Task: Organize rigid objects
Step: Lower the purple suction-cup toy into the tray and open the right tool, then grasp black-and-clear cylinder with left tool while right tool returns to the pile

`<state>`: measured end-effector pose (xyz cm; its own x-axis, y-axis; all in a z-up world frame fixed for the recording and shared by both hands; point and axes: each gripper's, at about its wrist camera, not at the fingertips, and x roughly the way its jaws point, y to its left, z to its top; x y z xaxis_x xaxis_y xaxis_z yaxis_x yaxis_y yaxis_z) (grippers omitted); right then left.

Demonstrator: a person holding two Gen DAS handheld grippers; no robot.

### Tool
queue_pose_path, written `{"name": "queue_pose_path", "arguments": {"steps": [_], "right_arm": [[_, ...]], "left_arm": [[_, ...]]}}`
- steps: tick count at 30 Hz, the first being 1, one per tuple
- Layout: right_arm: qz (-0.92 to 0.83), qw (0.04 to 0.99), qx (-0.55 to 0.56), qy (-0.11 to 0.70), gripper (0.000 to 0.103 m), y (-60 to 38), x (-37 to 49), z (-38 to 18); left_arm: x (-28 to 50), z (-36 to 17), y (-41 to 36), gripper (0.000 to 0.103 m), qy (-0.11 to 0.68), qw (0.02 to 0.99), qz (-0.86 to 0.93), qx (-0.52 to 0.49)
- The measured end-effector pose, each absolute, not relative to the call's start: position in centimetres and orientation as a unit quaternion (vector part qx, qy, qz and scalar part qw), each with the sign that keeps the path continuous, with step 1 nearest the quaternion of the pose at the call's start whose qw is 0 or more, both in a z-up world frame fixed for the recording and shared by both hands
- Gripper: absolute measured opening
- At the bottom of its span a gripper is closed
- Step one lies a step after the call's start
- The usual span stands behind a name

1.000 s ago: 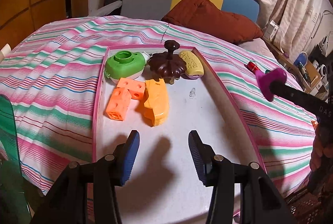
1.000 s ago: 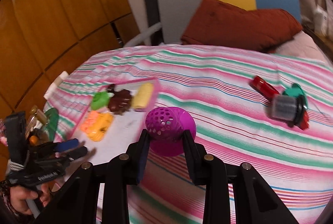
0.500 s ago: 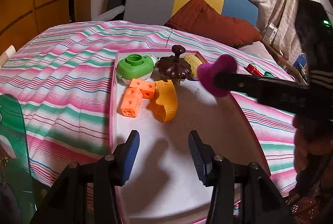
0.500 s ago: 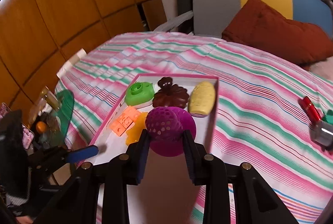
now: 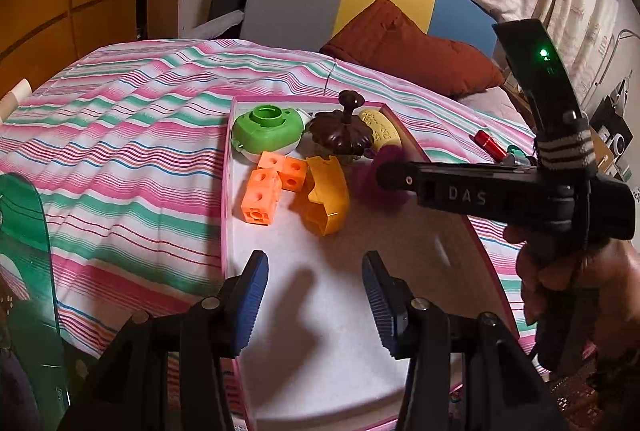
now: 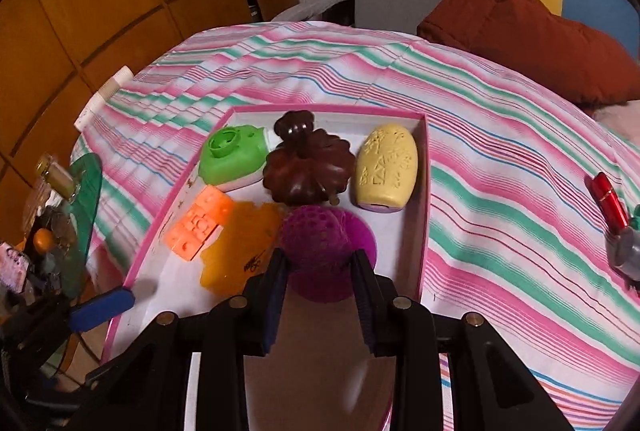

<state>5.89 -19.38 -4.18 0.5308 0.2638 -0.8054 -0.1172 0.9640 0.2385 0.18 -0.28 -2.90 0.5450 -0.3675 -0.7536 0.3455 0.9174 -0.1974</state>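
Observation:
A pink-rimmed white tray (image 5: 228, 167) (image 6: 424, 167) lies on the striped bed. In it are a green piece (image 5: 268, 129) (image 6: 232, 157), a brown lid with a knob (image 5: 340, 137) (image 6: 306, 167), a yellow oval (image 5: 380, 131) (image 6: 386, 167), orange cubes (image 5: 266, 189) (image 6: 198, 225) and an orange-yellow piece (image 5: 328, 197) (image 6: 240, 247). My right gripper (image 6: 318, 263) (image 5: 384, 177) is shut on a purple perforated toy (image 6: 324, 251) (image 5: 380, 183), low over the tray beside the brown lid. My left gripper (image 5: 314, 291) is open and empty over the tray's near end.
A red cylinder (image 5: 490, 145) (image 6: 608, 199) and a grey object (image 6: 624, 255) lie on the bed right of the tray. A rust pillow (image 5: 408, 51) (image 6: 528, 35) and headboard stand behind. A green glass table (image 5: 24, 263) (image 6: 80, 215) with clutter is at the left.
My right gripper has carried the purple toy leftwards from over the bed to the tray and down towards its floor beside the brown lid. My left gripper has stayed open over the near end.

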Motion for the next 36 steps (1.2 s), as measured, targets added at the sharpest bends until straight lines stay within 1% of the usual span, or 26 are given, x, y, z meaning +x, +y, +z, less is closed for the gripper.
{"name": "queue_pose_path", "arguments": {"steps": [1,3,7,9,11,15,20,23,25,27,30,36], "right_arm": [[0.115,0.874,0.089,0.465,0.035,-19.6,5.7,-3.9],[0.116,0.881,0.102,0.446,0.041,-20.2,5.1,-3.3],[0.115,0.900,0.118,0.404,0.042,-22.0,3.1,-1.3],[0.105,0.906,0.119,0.393,0.048,-22.9,2.5,-0.6],[0.092,0.909,0.120,0.389,0.051,-24.3,1.7,-0.2],[0.064,0.906,0.124,0.400,0.051,-27.1,0.7,-0.7],[0.017,0.891,0.131,0.435,0.052,-31.1,-0.7,-3.0],[-0.008,0.871,0.140,0.472,0.052,-33.2,-1.3,-5.0],[-0.016,0.850,0.149,0.506,0.055,-34.6,-1.7,-6.4],[-0.024,0.838,0.155,0.523,0.055,-35.9,-2.1,-7.3],[-0.036,0.842,0.146,0.518,0.055,-37.6,-2.7,-7.2],[-0.079,0.858,0.157,0.483,0.055,-42.0,-2.9,-5.8]], "left_arm": [[0.1,-2.9,-0.3,0.049,0.431,0.879,-0.202,-0.012],[0.2,-2.9,-0.2,0.049,0.430,0.880,-0.202,-0.014],[0.3,-3.1,-0.3,0.049,0.434,0.878,-0.201,-0.019],[0.2,-3.2,-0.6,0.049,0.437,0.875,-0.207,-0.020],[0.0,-3.2,-1.0,0.049,0.436,0.873,-0.216,-0.018],[-0.4,-3.1,-2.0,0.049,0.435,0.871,-0.228,-0.007],[-0.9,-3.0,-2.8,0.049,0.432,0.871,-0.233,0.005],[-1.1,-3.0,-3.2,0.049,0.435,0.869,-0.238,0.006],[-1.2,-3.0,-3.6,0.049,0.438,0.865,-0.243,0.004],[-1.4,-2.7,-4.0,0.049,0.441,0.861,-0.253,-0.002],[-1.7,-2.4,-4.7,0.049,0.439,0.859,-0.264,-0.002],[-2.6,-1.7,-6.8,0.049,0.436,0.853,-0.288,0.012]]}}
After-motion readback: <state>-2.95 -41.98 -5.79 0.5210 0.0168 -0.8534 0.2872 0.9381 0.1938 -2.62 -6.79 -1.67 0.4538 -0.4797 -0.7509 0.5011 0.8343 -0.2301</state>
